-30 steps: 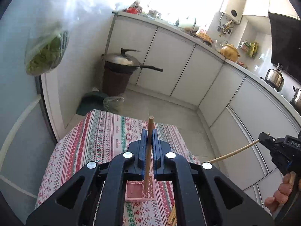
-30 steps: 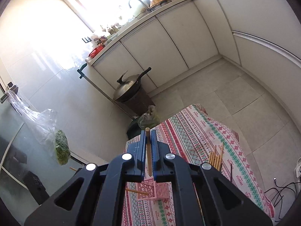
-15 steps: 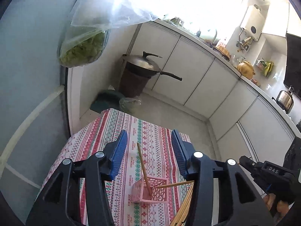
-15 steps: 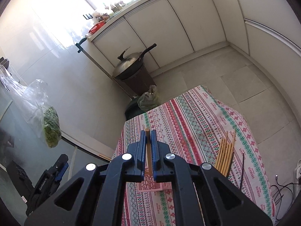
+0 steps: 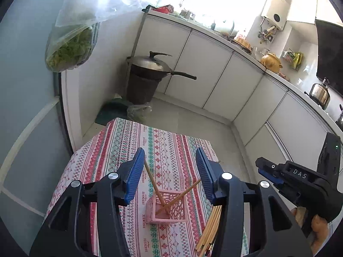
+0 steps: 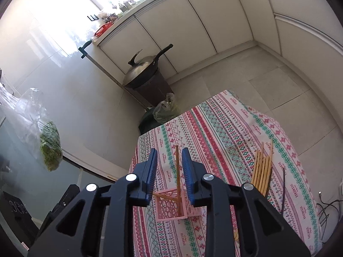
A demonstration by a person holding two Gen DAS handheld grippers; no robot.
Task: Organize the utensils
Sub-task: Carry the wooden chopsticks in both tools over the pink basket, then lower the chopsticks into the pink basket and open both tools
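Note:
A pink lattice holder (image 5: 169, 208) stands on the patterned tablecloth (image 5: 128, 141). Two wooden chopsticks (image 5: 152, 182) lean in it, crossed. My left gripper (image 5: 169, 169) is open wide above the holder, empty. My right gripper (image 6: 169, 165) is open; a chopstick (image 6: 177, 171) stands free between its jaws, its lower end in the holder (image 6: 171, 206). The right gripper also shows at the right of the left wrist view (image 5: 261, 168). A bundle of loose chopsticks (image 6: 262, 169) lies on the cloth to the right; it shows in the left wrist view too (image 5: 211, 229).
A dark thin stick (image 6: 283, 190) lies beside the bundle. A lidded wok on a bin (image 5: 150, 68) stands on the floor beyond the table. A bag of greens (image 5: 68, 49) hangs at the left wall. White cabinets (image 5: 214, 75) line the room.
The left gripper opened and let its chopstick drop into the holder. The right gripper lowered its chopstick into the holder and opened its jaws.

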